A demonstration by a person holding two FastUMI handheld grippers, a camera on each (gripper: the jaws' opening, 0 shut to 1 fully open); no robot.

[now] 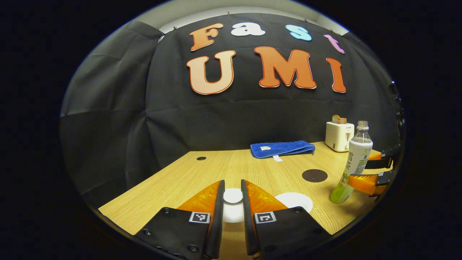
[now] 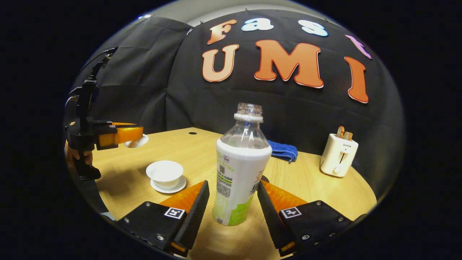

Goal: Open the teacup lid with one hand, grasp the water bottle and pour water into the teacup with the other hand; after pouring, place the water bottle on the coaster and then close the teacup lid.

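My left gripper (image 1: 232, 183) is shut on the knob of the white teacup lid (image 1: 232, 212) and holds it in the air. In the right gripper view, that left gripper (image 2: 139, 136) carries the lid (image 2: 138, 142) up and to the left of the uncovered white teacup (image 2: 165, 172), which sits on its saucer (image 2: 169, 187). The uncapped water bottle (image 2: 240, 173) stands on the table between the fingers of my right gripper (image 2: 232, 186). A small gap shows beside one finger. The dark round coaster (image 1: 314, 175) lies beyond the teacup (image 1: 294, 200), left of the bottle (image 1: 355, 159).
A folded blue towel (image 1: 282, 148) lies at the back of the wooden table (image 1: 202, 173). A white toaster (image 1: 338, 135) holding bread stands at the back right. A hand (image 2: 74, 153) holds the left gripper near the table's left edge.
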